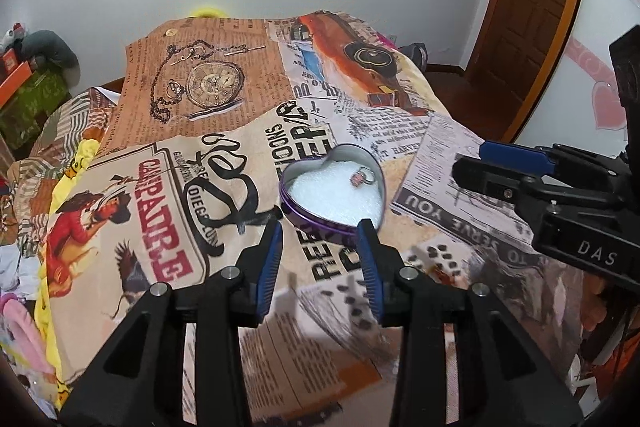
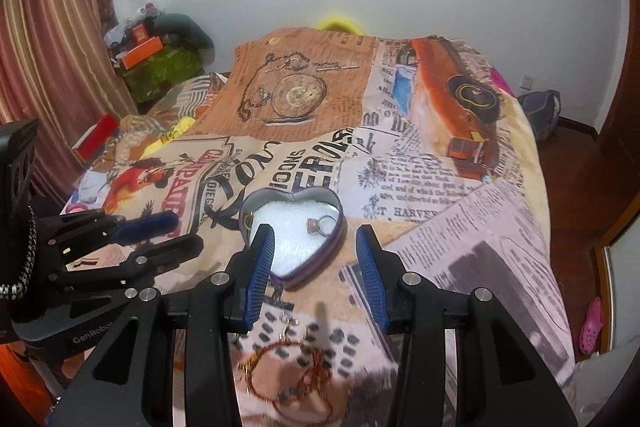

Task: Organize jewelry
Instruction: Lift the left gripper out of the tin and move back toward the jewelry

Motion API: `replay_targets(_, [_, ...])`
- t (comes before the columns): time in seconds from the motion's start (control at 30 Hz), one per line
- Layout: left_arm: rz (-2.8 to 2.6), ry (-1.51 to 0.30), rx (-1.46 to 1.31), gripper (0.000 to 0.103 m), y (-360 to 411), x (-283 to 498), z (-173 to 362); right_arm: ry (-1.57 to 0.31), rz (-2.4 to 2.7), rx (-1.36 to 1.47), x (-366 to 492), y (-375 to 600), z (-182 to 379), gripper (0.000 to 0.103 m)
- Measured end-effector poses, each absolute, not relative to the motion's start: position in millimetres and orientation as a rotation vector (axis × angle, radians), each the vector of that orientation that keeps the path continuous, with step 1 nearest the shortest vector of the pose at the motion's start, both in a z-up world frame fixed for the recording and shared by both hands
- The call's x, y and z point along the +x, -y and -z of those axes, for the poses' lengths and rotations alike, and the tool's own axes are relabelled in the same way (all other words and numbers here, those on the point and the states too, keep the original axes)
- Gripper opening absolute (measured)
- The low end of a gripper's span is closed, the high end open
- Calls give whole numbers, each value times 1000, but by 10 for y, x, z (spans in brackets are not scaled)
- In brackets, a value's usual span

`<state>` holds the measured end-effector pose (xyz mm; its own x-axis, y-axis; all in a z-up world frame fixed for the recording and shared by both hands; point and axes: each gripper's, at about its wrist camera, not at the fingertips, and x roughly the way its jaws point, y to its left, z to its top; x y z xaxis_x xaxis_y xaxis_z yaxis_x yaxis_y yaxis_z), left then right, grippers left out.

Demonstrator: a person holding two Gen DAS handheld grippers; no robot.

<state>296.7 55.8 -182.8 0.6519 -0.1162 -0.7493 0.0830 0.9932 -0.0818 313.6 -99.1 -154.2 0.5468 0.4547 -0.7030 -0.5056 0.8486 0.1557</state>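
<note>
Right gripper (image 2: 316, 269) hangs low over the bed with jaws spread wide and nothing between them, apparently set to descend on the red-and-gold bracelet (image 2: 286, 367) lying loose on the printed bedspread (image 2: 460, 187) just beneath it. Left gripper (image 1: 320, 261) is likewise wide and empty, poised just short of the heart-shaped tin (image 1: 333, 187) (probably to steady it). The tin sits lid-off on the bedspread, point toward the grippers, lobes away. A ring (image 2: 318, 225) rests on the white padding inside, stone to the left; blur hides finer detail.
</note>
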Motion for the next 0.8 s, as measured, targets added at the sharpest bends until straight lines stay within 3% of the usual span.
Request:
replay_targets(0.37, [133,-903,-33,38,-354,2616,1930,-837,-516,-76,2796,1293,1578,43])
replay_targets(0.8, [146,-947,-53,38,-299,2443,2337,-910,-483,-76,2589,1492,2004,43])
